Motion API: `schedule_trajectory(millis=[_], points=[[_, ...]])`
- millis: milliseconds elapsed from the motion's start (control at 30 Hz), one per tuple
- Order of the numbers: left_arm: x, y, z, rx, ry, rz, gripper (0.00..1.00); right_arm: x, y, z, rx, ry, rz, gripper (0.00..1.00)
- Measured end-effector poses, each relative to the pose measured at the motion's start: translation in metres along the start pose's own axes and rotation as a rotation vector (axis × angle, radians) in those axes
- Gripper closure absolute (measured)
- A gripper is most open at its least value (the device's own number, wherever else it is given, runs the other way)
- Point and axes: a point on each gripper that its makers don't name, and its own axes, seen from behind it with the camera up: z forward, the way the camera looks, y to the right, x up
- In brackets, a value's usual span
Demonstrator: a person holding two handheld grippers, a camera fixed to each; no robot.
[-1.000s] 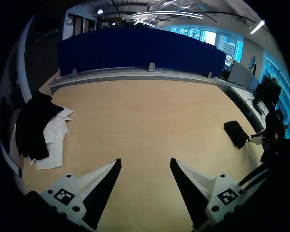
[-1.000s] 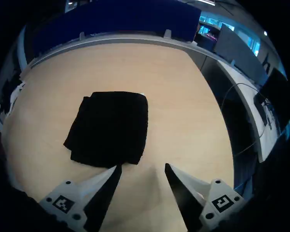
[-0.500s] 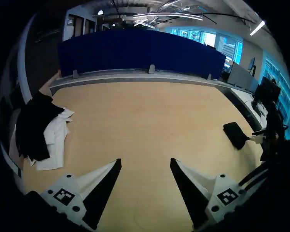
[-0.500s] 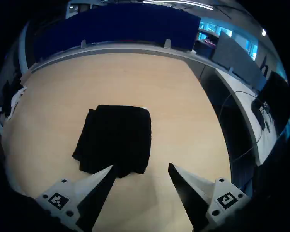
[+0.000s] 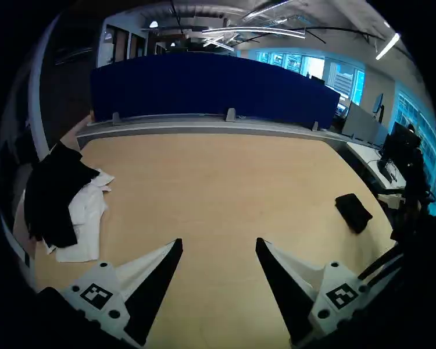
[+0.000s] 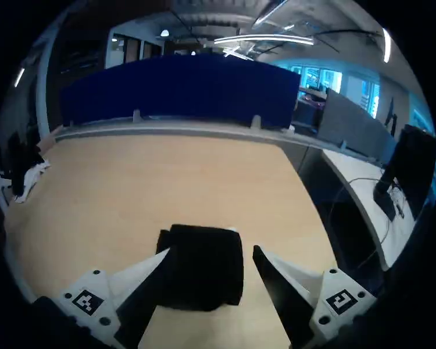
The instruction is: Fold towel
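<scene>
Change since a second ago: in the right gripper view the folded black towel (image 6: 203, 273) has slipped from mid-frame down to the bottom edge. The blue partition (image 6: 183, 87) and the ceiling now take up the upper half. In the left gripper view the scene has shifted only slightly downward, and the towel keeps its place near the table's right edge.
Right gripper (image 6: 212, 250): jaws spread wide, gripping nothing. It hangs just over the towel, whose far part lies in the gap between the two fingers.
Finger on that view's left (image 6: 136, 279): it crosses in front of the towel's left edge; whether it touches the cloth I cannot tell.
Left gripper (image 5: 218, 241): jaws spread wide, with bare table between the fingers, well apart from the towel.
Towel: folded into a compact dark rectangle, lying flat on the pale wooden table (image 5: 218, 174). In the left gripper view the towel (image 5: 353, 212) is a small dark patch near the table's right edge.
Heap of cloths (image 5: 61, 200): a black piece lies over a white one at the table's left edge, well apart from the towel. The heap is also seen small at the far left of the right gripper view (image 6: 20, 168).
Partition: dark blue, standing along the table's far edge above a grey rail.
Neighbouring desk (image 6: 357, 192): white, to the right of the table, with a dark monitor (image 6: 413, 157) on it.
</scene>
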Motion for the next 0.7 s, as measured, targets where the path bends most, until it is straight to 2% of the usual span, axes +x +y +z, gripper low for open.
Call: schedule_trajectory(millis=[200,500,700], points=[[0.010,-0.001,0.000,-0.005,0.027,-0.003,0.06,0.047,-0.015,-0.013,0.006,0.149,0.017,0.00],[0.026,-0.002,0.001,-0.003,0.078,0.002,0.07,0.098,-0.026,-0.036,0.001,0.330,0.025,0.00],[0.040,-0.003,0.002,-0.001,0.122,0.000,0.07,0.115,-0.034,-0.040,-0.001,0.383,0.038,0.00]])
